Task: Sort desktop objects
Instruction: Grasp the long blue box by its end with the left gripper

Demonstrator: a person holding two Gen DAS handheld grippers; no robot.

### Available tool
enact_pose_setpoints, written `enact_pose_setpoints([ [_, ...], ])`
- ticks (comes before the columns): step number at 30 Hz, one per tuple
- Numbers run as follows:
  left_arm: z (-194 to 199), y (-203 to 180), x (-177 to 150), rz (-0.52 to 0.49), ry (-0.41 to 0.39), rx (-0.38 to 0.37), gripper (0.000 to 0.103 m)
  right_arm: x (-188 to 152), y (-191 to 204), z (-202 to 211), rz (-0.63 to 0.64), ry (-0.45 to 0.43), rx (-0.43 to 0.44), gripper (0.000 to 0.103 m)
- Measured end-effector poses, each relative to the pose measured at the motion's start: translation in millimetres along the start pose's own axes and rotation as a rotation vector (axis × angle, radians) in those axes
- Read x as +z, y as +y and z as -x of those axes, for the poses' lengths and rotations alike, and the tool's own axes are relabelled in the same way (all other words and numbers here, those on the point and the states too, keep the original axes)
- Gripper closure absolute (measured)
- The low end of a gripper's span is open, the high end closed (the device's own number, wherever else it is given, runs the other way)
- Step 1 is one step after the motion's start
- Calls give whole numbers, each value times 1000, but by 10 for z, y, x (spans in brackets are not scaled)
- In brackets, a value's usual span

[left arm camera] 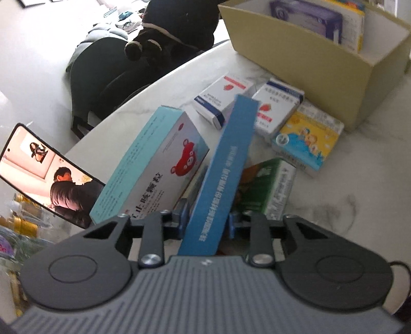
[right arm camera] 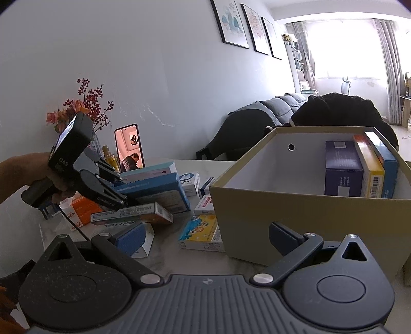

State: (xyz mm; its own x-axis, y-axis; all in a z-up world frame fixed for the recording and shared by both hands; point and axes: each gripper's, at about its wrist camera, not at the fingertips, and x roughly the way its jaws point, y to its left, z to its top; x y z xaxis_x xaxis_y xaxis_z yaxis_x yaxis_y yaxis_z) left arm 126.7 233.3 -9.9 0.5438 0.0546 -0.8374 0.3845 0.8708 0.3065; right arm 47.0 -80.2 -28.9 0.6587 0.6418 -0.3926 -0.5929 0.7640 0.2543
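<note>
Blue cardboard sits between my left gripper's (left arm camera: 204, 218) jaws: they are clamped on the long narrow side of a blue box (left arm camera: 223, 174), which sticks out ahead of the fingers, tilted, above the pile. In the right wrist view the same gripper (right arm camera: 123, 200) reaches down into the heap from a hand (right arm camera: 48, 179) at the left edge. Just left of the held box stands a pale box with a red bear (left arm camera: 164, 164), and a green box (left arm camera: 267, 190) lies under it on the right. Farther out on the marble table (left arm camera: 334, 205) lie two white boxes, one (left arm camera: 223, 99) nearer the curved far edge and one (left arm camera: 276, 108) beside it, then a yellow cartoon box (left arm camera: 308, 138) close to the carton. The tan carton (left arm camera: 334, 72) stands toward the table's far right, with a purple box (left arm camera: 308, 18) and others upright inside against its far wall. A phone (left arm camera: 46, 172) is propped at the left edge, its screen lit. My right gripper (right arm camera: 205, 239) has its jaws wide apart with nothing between them, hovering level near the carton's (right arm camera: 257, 218) front wall; an orange box (right arm camera: 82, 210) lies at the pile's left end, and a vase of red berries (right arm camera: 90, 102) stands by the wall.
</note>
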Motion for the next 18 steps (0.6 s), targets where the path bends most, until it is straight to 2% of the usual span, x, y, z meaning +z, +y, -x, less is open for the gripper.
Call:
enact_pose_setpoints([
  [4, 54, 76, 81, 104, -16, -55, 83, -11, -61, 9, -26, -3, -9, 1],
  [18, 146, 334, 205, 456, -47, -128, 83, -73, -211, 167, -97, -51, -2, 1],
])
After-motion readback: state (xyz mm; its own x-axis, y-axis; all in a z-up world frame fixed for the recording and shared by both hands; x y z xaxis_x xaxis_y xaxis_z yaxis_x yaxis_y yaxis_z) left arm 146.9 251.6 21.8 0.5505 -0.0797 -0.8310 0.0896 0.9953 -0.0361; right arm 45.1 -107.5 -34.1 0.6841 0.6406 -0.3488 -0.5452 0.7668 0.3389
